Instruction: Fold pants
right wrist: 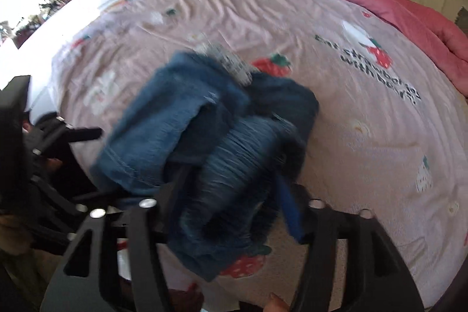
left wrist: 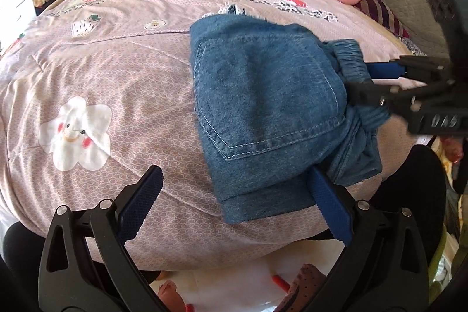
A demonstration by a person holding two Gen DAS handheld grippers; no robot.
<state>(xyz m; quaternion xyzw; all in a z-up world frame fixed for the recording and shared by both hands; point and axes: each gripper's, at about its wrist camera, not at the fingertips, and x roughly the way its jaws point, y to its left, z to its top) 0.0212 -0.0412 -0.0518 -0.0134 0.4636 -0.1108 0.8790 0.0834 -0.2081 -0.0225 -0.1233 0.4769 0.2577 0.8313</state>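
Bright daylight, blown-out white at the right view's upper left; heavy motion blur there, left view sharp; fisheye-bowed, dark-vignetted edges.

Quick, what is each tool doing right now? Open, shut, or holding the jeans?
Left tool: open, holding nothing; one finger rests at the edge of the folded jeans.
Right tool: open, the jeans' waistband bunched loosely between its fingers.

The left hand-held gripper (left wrist: pixel 234 203) points steeply down, its blue-padded jaws spread wide at about 7 and 5 o'clock. The right hand-held gripper (right wrist: pixel 231 192) reaches in from 3 o'clock, jaws parted.
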